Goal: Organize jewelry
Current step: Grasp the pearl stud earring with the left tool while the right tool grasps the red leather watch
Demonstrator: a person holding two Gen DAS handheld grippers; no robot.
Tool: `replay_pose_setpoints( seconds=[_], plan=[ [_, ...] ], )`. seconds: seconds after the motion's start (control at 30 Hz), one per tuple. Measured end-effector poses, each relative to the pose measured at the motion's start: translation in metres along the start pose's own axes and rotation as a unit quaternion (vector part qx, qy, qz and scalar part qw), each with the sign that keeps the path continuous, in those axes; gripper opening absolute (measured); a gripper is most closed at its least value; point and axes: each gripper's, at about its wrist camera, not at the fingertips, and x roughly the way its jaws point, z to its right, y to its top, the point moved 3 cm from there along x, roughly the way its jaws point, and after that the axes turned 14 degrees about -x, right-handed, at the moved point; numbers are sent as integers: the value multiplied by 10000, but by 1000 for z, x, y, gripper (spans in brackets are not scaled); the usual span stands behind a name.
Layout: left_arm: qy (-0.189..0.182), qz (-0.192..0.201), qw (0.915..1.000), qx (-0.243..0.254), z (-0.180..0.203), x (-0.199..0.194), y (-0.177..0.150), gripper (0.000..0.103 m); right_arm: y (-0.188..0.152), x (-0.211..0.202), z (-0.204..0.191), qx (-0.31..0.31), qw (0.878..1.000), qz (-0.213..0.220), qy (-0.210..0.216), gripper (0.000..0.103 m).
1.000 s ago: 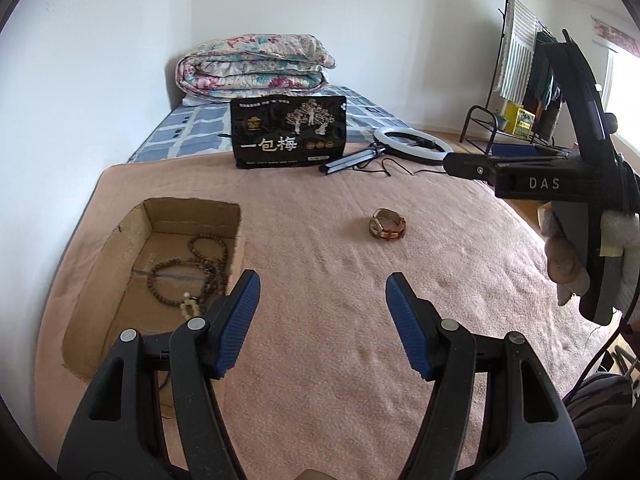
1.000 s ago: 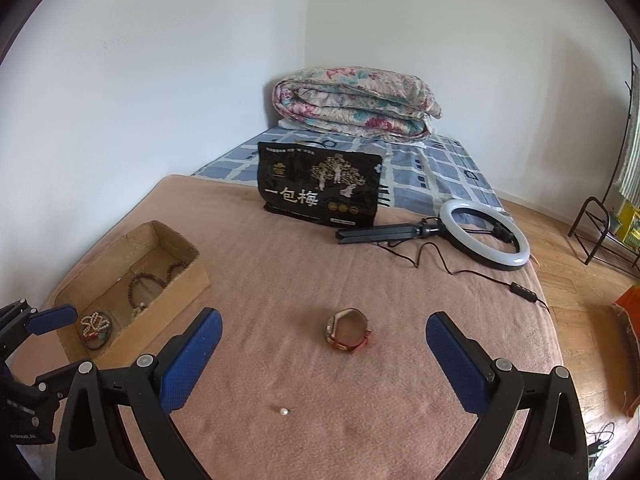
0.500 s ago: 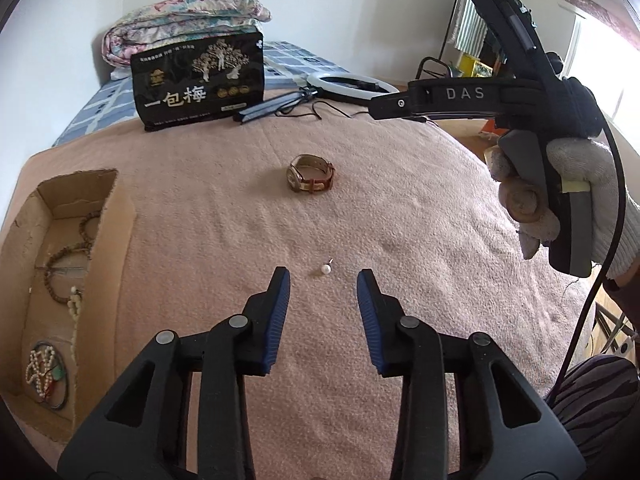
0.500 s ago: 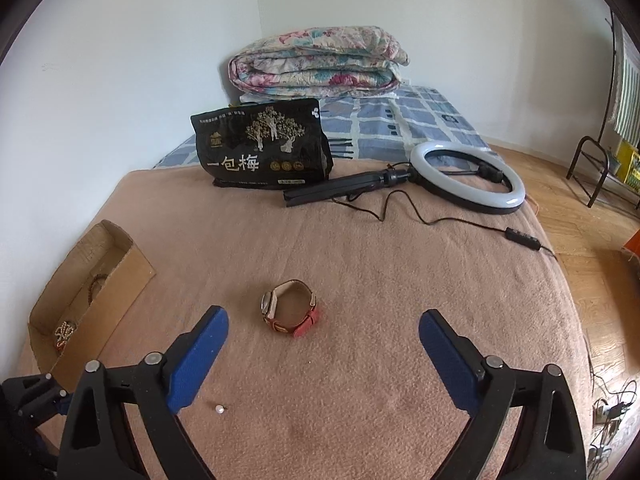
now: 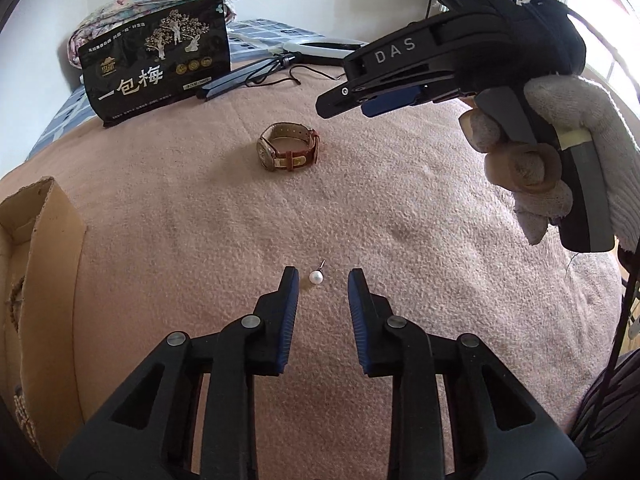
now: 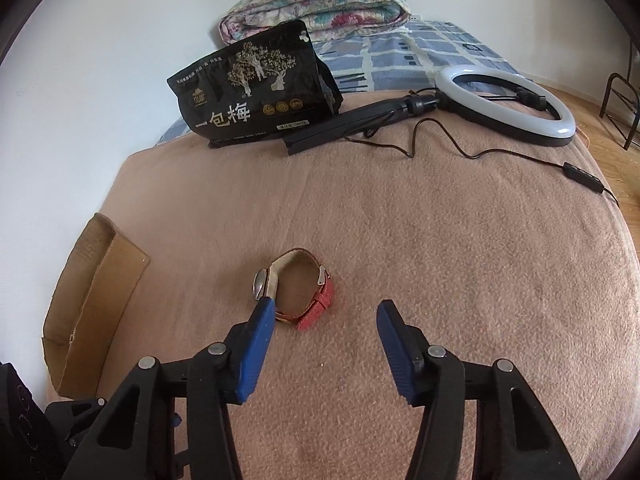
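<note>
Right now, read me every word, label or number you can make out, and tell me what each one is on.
"DAS": white letters on the side of the right tool.
"一包梅": large characters on the black pouch at the back of the bed.
Smaller print, the gold seals and the white label strip on the pouch: too small to read.
Watch dial: not legible.

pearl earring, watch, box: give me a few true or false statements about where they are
1. The pearl earring lies between the left gripper's closing fingers, not yet pinched. True.
2. The watch sits inside the box. False: it lies on the pink blanket, outside the box.
3. The right gripper has closed on the watch. False: its fingers are closing but apart, one tip at the watch's case.
4. The watch strap is buckled into a loop. True.
5. The ring light stands upright. False: it lies flat.
</note>
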Motion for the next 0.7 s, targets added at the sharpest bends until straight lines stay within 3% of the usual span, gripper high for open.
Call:
replay_pose_setpoints(
  seconds=[0.07, 0.7],
  plan=[
    [51, -36, 10000, 41, 0, 6, 0, 21, 1, 6, -1, -20, 10000, -58, 19, 48],
    [82, -162, 9998, 9, -10, 25, 5, 8, 4, 46, 2, 228, 9989, -378, 174, 36]
  ],
)
